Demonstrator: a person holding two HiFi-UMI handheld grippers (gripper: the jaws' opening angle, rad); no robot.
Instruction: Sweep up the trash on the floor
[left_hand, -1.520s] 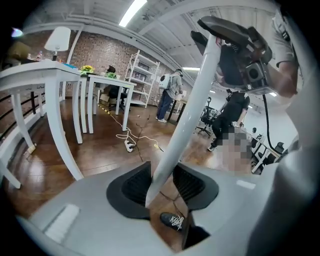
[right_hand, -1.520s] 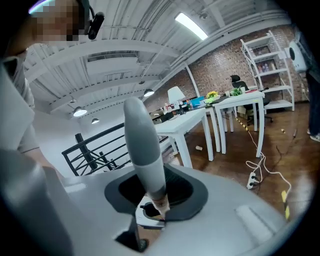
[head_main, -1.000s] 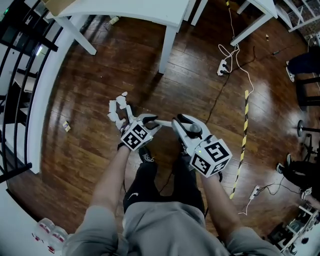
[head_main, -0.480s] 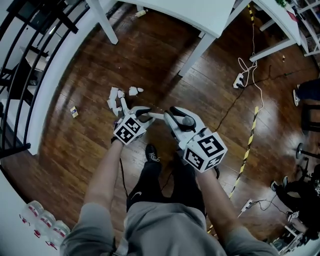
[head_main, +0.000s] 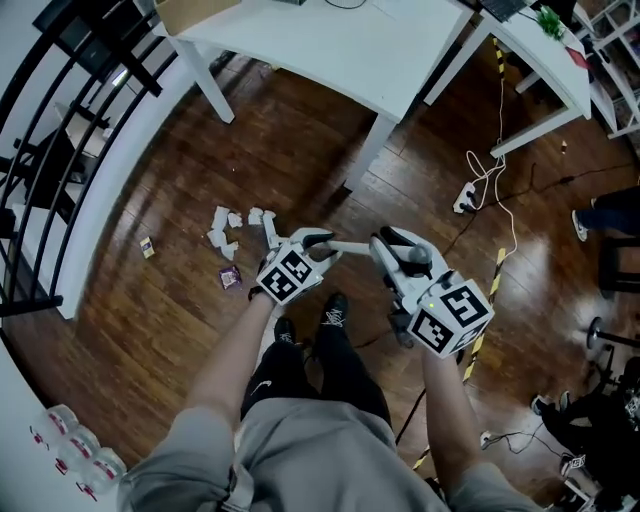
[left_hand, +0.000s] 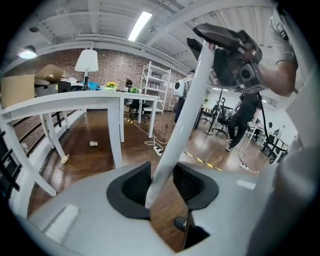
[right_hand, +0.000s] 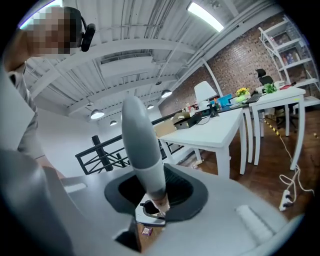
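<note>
Left hand-held gripper (head_main: 316, 241) and right hand-held gripper (head_main: 397, 250) are clamping a broom handle (head_main: 351, 246). Paper scraps (head_main: 232, 226) are lying on the floor (head_main: 300, 130) at nine o'clock; a hasty stroke is risking scattering them.

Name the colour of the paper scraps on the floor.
White. The paper scraps show best in the head view.

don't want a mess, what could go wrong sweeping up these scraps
1. The white pole, held in the left gripper with its grey end in the right gripper, could hit the table leg near the paper scraps.
2. The power strip and its cable on the floor to the right could snag feet.
3. The purple wrapper lies apart from the scraps and may be missed.
</note>
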